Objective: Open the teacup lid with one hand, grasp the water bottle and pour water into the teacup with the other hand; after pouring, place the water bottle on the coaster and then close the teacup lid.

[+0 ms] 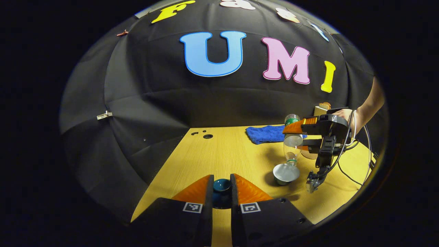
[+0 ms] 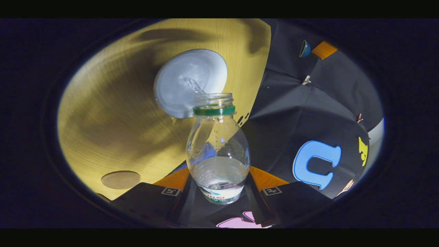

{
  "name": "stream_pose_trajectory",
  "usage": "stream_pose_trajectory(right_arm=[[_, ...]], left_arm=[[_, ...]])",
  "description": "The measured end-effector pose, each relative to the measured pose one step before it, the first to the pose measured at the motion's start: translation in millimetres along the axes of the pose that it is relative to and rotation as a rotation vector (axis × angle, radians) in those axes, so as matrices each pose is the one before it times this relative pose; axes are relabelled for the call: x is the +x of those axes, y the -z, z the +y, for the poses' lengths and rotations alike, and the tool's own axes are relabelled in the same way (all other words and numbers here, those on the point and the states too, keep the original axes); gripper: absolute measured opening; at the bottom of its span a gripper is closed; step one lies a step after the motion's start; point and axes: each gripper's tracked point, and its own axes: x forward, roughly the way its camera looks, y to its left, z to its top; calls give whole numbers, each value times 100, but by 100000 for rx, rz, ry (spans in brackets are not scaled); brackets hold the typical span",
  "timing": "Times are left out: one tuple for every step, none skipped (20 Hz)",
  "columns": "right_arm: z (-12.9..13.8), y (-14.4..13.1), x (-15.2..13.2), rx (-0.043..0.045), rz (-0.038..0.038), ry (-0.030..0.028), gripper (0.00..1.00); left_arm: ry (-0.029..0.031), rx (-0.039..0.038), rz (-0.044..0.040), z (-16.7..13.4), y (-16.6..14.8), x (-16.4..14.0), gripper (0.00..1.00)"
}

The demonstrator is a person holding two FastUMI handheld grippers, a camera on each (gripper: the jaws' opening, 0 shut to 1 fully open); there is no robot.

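While your left gripper (image 1: 221,187) clamped the teacup lid (image 1: 221,185) above the table (image 1: 226,151), your right gripper (image 2: 219,187) gripped the water bottle (image 2: 217,154) tipped mouth-down, a thin stream falling into the open teacup (image 2: 188,80); the coaster (image 2: 120,179) lay nearby.

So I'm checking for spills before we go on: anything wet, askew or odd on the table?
Nothing stands out. The water bottle is upended over the teacup on purpose, its stream landing inside. The table looks dry, and the lid is in the left gripper.
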Motion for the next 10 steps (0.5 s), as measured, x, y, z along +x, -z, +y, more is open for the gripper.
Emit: stream_pose_trajectory(right_arm=[[-79, -13, -30, -965, -200, 165, 71], [-62, 69, 1, -1014, 53, 134, 71], [14, 58, -124, -1591, -167, -209, 71], [-167, -168, 83, -1349, -318, 256, 71], [-57, -23, -26, -1031, -695, -27, 75], [-35, 274, 211, -969, -150, -92, 71], [-31, 140, -6, -245, 95, 66, 71], [39, 65, 49, -184, 101, -79, 71], [78, 81, 71, -248, 158, -144, 71], [-122, -151, -141, -232, -18, -27, 71]], left_arm=[[-92, -105, -292, -91, 15, -109, 26], [-366, 73, -125, 46, -41, -39, 26], [10, 94, -79, 0, 9, -80, 26], [-171, 185, -177, -13, -183, -112, 26], [-85, 170, -298, 15, -51, -99, 26], [38, 68, -143, -57, -111, -7, 26], [-113, 182, -142, -21, -16, -56, 26], [-190, 297, -273, -15, -124, -38, 26], [-173, 288, -57, -76, -15, -92, 26], [-152, 118, -189, 5, -122, -105, 26]])
